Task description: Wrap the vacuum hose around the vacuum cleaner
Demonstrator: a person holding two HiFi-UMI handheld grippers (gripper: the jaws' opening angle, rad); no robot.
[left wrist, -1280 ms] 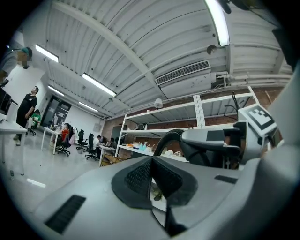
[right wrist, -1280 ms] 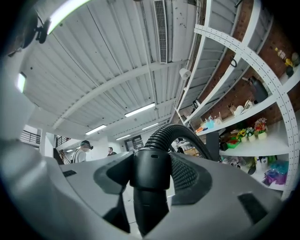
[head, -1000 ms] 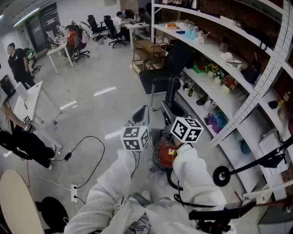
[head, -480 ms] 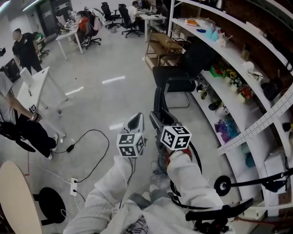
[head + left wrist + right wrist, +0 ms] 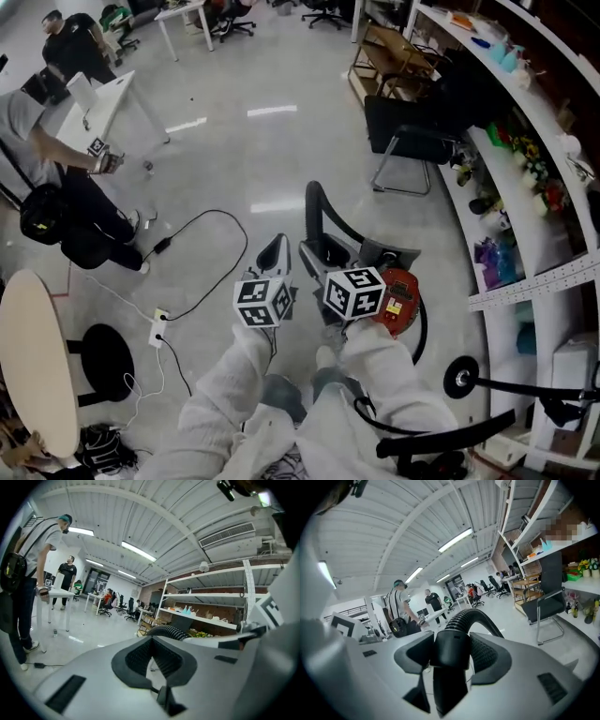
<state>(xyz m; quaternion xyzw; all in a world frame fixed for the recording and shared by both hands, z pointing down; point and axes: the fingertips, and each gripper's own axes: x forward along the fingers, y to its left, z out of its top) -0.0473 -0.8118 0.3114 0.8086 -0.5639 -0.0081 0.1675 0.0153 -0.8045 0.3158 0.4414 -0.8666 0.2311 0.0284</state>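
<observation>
The red vacuum cleaner (image 5: 401, 298) lies on the floor just right of my arms. Its black ribbed hose (image 5: 312, 202) arches up ahead of me, and another length curves round the cleaner's right side. My right gripper (image 5: 323, 258) is shut on the hose's smooth black cuff (image 5: 450, 651), and the ribbed hose (image 5: 473, 616) bends up and right beyond the jaws. My left gripper (image 5: 275, 255) hangs just left of it, shut with nothing between its pads. In the left gripper view, beyond the left gripper (image 5: 152, 641), the hose (image 5: 168, 631) shows as a dark arc.
Long shelves (image 5: 525, 159) full of small items run down the right side, with a black chair (image 5: 412, 141) in front. A power cable (image 5: 202, 253) loops over the floor to a socket strip (image 5: 157, 328). A person (image 5: 66, 206) stands at left near a round table (image 5: 33, 356).
The head view has tipped down and shifted, so the red cleaner now shows right of my right arm. Both grippers stay side by side, and the right one still holds the hose.
</observation>
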